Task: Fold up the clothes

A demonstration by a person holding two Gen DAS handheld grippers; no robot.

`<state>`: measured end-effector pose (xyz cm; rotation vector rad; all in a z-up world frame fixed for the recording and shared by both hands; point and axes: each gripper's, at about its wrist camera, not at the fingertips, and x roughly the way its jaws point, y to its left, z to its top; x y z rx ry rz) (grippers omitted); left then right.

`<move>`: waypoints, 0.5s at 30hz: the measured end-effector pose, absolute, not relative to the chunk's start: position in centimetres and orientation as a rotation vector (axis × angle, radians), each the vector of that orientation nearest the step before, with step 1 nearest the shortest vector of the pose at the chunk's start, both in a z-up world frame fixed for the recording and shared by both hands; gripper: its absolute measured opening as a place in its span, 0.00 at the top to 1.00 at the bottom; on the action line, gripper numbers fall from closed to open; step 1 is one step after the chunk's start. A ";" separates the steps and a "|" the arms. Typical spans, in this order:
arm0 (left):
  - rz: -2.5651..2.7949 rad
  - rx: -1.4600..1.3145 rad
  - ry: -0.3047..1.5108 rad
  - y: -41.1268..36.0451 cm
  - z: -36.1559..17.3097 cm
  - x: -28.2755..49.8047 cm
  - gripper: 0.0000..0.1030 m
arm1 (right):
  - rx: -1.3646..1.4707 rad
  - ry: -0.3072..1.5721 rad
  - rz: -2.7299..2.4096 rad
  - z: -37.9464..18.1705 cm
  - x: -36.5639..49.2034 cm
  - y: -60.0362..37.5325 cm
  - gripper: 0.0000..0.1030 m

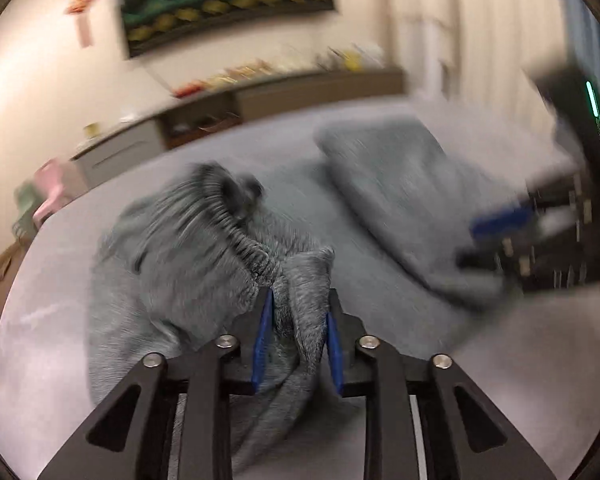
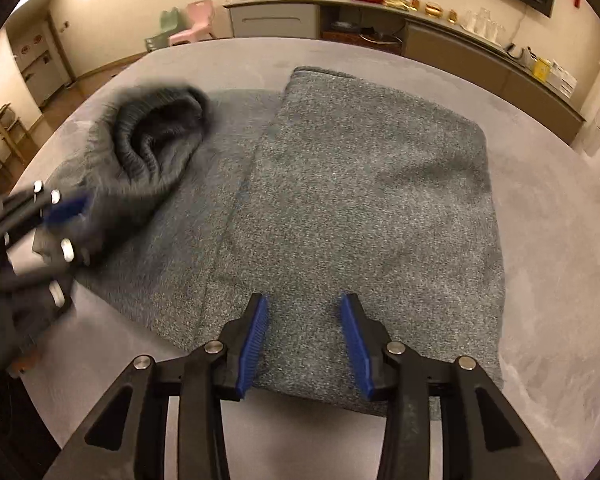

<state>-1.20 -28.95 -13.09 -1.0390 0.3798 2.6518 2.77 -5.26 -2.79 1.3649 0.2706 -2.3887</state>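
Left gripper (image 1: pixel 298 300) pinching speckled knit sweater (image 2: pixel 340 208) (ribbed hem bunched); right gripper (image 2: pixel 305 306) spread, empty.

A pale grey table (image 2: pixel 548 264) with a soft, felt-like top carries a single grey knit garment (image 2: pixel 364 208). Ahead of the right jaws its folded part lies flat on the surface, its near edge just under their tips. To their left the rest lies bunched, its ribbed dark opening (image 2: pixel 156 136) rumpled, with bare table beyond it
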 end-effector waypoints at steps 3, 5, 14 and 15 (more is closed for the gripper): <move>2.607 -1.011 0.296 -29.7 -12.5 0.4 0.60 | 1.250 0.178 -2.475 0.0 3.7 -4.7 0.58; 2.570 -0.996 0.184 -31.3 -11.7 1.8 0.59 | 1.209 0.077 -2.407 1.4 3.5 -5.2 0.57; 2.612 -0.890 -0.473 -43.7 -8.1 3.6 0.56 | 1.316 -0.229 -2.060 1.6 -8.7 -16.6 0.41; 2.621 -0.923 -0.537 -44.8 -8.7 3.1 0.57 | 1.352 -0.227 -2.056 0.7 -10.3 -17.6 0.41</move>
